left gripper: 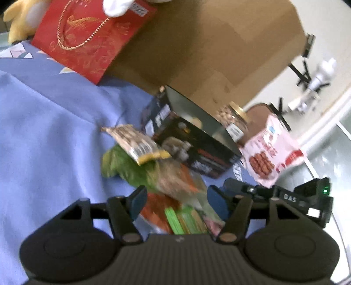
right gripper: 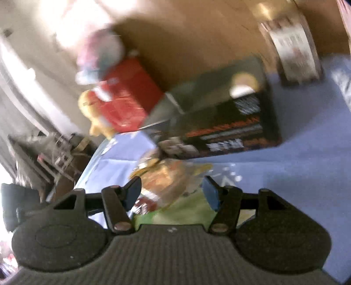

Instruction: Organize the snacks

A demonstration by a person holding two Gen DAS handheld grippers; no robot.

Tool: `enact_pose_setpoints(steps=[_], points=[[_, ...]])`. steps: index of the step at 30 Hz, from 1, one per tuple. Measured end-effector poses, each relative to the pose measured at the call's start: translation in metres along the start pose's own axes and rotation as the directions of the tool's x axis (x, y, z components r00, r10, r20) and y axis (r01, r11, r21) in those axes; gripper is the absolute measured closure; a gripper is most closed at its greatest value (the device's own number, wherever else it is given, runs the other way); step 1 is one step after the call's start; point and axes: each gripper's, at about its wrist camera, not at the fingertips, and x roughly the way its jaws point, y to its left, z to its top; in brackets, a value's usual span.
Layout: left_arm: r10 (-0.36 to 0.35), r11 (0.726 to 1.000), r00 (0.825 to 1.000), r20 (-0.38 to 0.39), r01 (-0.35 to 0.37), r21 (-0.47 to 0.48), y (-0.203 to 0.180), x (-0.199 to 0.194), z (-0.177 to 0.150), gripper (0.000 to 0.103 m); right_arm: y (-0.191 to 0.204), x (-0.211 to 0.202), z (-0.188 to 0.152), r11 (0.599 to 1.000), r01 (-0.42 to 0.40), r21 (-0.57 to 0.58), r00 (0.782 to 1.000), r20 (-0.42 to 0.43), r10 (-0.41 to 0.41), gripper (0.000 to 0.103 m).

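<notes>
Snacks are sitting in a loose pile on the blue cloth (left gripper: 43, 136) covering the desk. Left gripper (left gripper: 176, 202) is hovering over the near end of the pile, jaws standing apart, pads not pressing on anything. A green snack bag (left gripper: 122, 164) and an orange-and-green packet (left gripper: 175, 217) are lying between and just ahead of its fingers; motion blur is hiding whether either pad is touching them. A tan striped packet (left gripper: 136, 142) is resting on top of the green bag, just beside the black box (left gripper: 197, 149). The box is lying tilted, in front of the large cardboard box (left gripper: 208, 43). A jar with a gold lid (left gripper: 234, 120) is standing behind the black box, and a pink-and-white snack bag (left gripper: 269, 155) is sitting to the right of it, near the desk edge. A red gift bag (left gripper: 87, 37) is leaning against the cardboard box, with a yellow plush toy (left gripper: 19, 19) beside it.

Right gripper (right gripper: 173, 194) is showing the same pile from the other side, heavily blurred. Its jaws are also standing apart, with the green bag and a pale orange packet (right gripper: 166, 175) lying between the fingers; cannot tell whether there is contact. The black box is lying just beyond.
</notes>
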Motion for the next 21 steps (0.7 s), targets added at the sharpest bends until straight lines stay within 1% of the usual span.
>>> enact_pose_setpoints(steps=[2,3,4,5,6,8,10,13,16,19,21], points=[[0.017,1.000,1.000,-0.010,-0.017,-0.006,0.004,0.014,0.008,0.042,-0.010,0.014,0.004,0.997,-0.013,0.071,0.999,-0.035,0.016,0.039],[0.017,1.000,1.000,-0.018,-0.017,-0.006,0.004,0.021,0.010,0.045,-0.014,0.022,0.004,0.995,-0.026,0.098,0.998,-0.057,0.032,0.039],[0.014,1.000,0.999,-0.035,-0.014,-0.004,0.005,0.030,0.011,0.053,-0.016,0.028,0.002,0.992,-0.038,0.117,0.996,-0.078,0.047,0.043],[-0.001,1.000,0.998,-0.066,0.000,-0.007,0.005,0.039,0.010,0.069,-0.016,0.035,-0.001,0.990,-0.054,0.127,0.993,-0.097,0.066,0.049],[-0.004,1.000,0.996,-0.088,0.003,-0.007,0.005,0.045,0.007,0.070,-0.013,0.039,-0.004,0.991,-0.053,0.119,0.992,-0.109,0.066,0.056],[0.012,0.999,0.998,-0.068,-0.009,0.049,-0.002,0.045,-0.001,0.071,-0.003,0.034,-0.009,0.997,-0.032,0.072,0.995,-0.087,0.038,0.058],[-0.012,0.999,0.997,-0.080,0.016,0.046,-0.004,0.038,-0.006,0.071,0.002,0.023,-0.014,0.997,-0.046,0.057,0.996,-0.074,0.050,0.064],[-0.076,0.996,0.993,-0.095,0.079,0.034,-0.008,0.021,-0.014,0.072,0.012,0.003,-0.024,0.998,-0.064,0.025,0.997,-0.043,0.065,0.066],[-0.100,0.991,0.992,-0.076,0.106,0.085,-0.023,0.007,-0.017,0.072,0.026,-0.019,-0.030,0.996,-0.073,-0.046,0.997,0.017,0.074,0.066],[-0.115,0.983,0.993,-0.035,0.119,0.142,-0.042,0.000,-0.004,0.072,0.041,-0.034,-0.020,0.992,-0.064,-0.113,0.993,0.090,0.075,0.066],[-0.122,0.976,0.993,-0.005,0.120,0.182,-0.053,0.001,0.013,0.071,0.052,-0.039,-0.005,0.987,-0.046,-0.156,0.987,0.144,0.069,0.066]])
